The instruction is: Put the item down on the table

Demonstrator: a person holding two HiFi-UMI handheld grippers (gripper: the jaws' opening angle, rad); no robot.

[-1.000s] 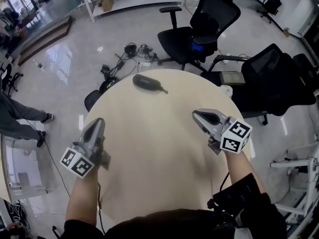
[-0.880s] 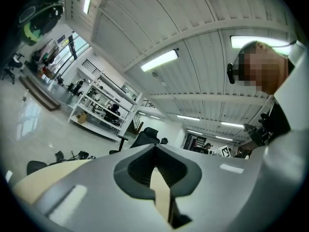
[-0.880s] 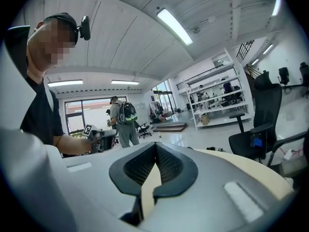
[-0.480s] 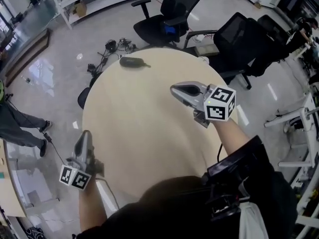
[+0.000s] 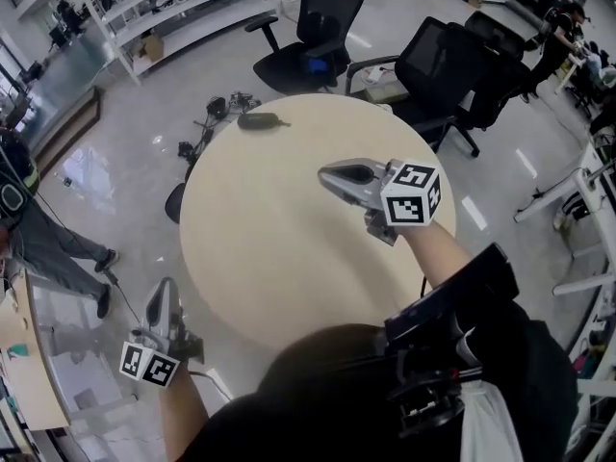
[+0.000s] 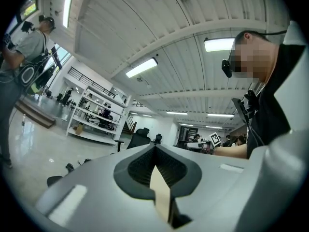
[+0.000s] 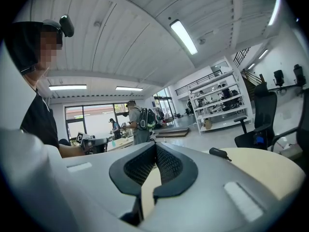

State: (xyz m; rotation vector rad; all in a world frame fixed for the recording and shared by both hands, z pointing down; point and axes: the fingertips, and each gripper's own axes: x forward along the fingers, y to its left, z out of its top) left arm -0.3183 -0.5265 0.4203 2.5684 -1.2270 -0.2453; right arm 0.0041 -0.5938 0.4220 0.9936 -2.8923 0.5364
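Head view: your right gripper (image 5: 329, 174) hangs over the round table (image 5: 269, 258). Your left gripper (image 5: 161, 292) is off the table's near-left edge, over floor. The dark item (image 5: 260, 119) lies at the table's far edge (nothing near it), with office chairs (image 5: 318, 27) beyond the table.
Left gripper view: jaws closed, empty.
Right gripper view: jaws closed, empty, with the item on the table ahead.

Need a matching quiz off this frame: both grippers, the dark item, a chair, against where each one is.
1 left gripper
2 right gripper
3 dark item
4 black chair

A above the table top
B standing on the floor beyond the table
C off the table's side, over the floor
D lying near the table's far edge

Pairs: 1-C, 2-A, 3-D, 4-B
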